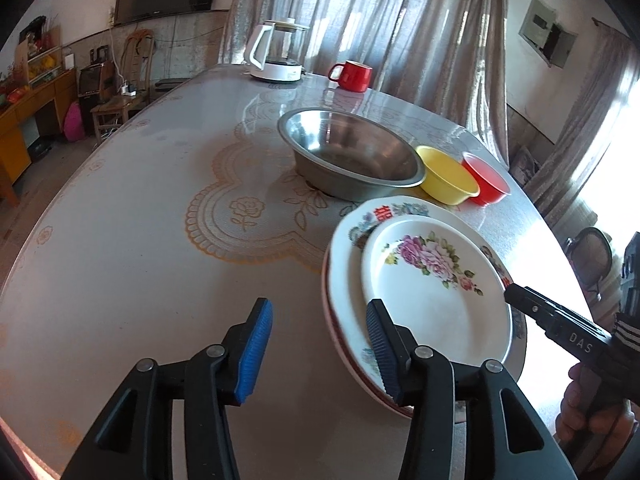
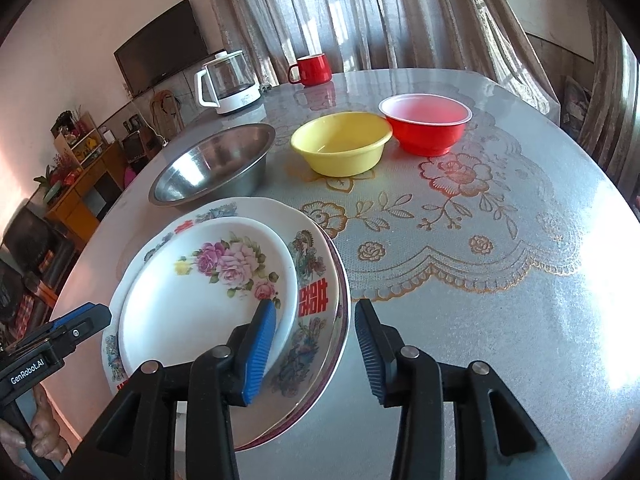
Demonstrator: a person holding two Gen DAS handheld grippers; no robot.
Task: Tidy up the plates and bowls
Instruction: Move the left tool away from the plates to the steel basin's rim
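Right wrist view — plate stack straddled by right gripper, jaws apart.

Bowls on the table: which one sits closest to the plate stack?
The steel bowl, the largest and only metal one; its rim lies just behind the plate stack. The yellow bowl and red bowl sit farther back.

Glossy ceramic plates; shiny metal bowl; smooth plastic bowls; ribbed jaws.
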